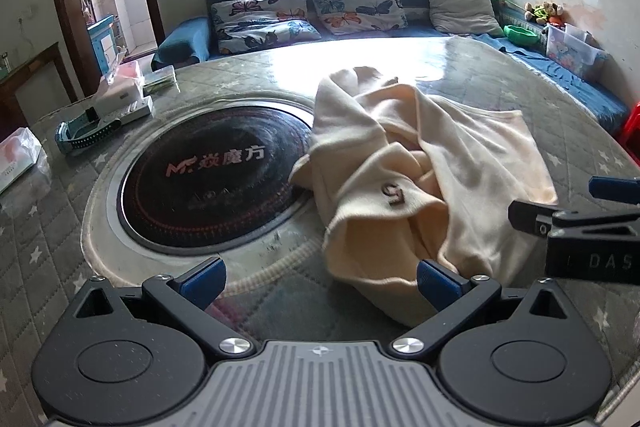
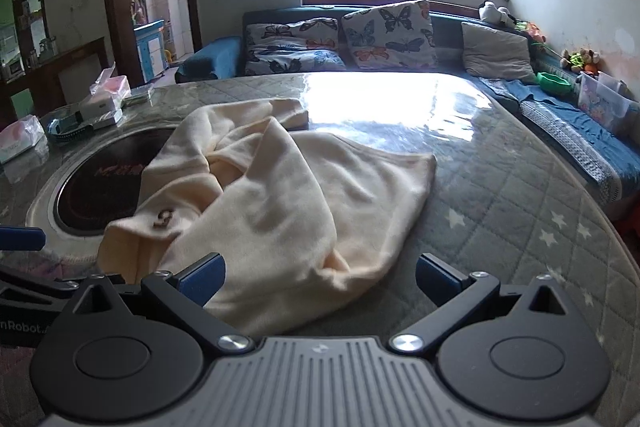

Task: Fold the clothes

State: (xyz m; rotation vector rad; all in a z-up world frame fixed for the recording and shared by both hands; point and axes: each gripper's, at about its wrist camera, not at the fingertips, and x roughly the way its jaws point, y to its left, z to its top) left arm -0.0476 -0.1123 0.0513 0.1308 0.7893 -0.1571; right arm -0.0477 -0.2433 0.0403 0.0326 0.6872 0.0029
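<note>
Count, all placed vs the round black cooktop (image 1: 208,183):

1 cream garment (image 1: 420,183), crumpled, its edge over the cooktop's right rim; 1 brown mark on it. 2 grippers: left gripper (image 1: 320,277) near side of cooktop, fingers apart, nothing btwn; right gripper (image 2: 320,277) further right, fingers apart over the garment's near edge. 1 cooktop, set in 1 quilted star-print table (image 1: 540,131). Left of cooktop: 1 blue watch-like band (image 1: 82,135), 1 white box (image 1: 120,97), 2 tissue packs (image 1: 18,157) (image 1: 128,71). Beyond cooktop on 1 blue sofa (image 1: 184,43): 3 butterfly cushions (image 1: 360,1), 1 plain grey cushion (image 1: 464,9), 1 green bowl (image 1: 520,35), 1 clear bin (image 1: 572,47). Soft toys too small to count.
</note>
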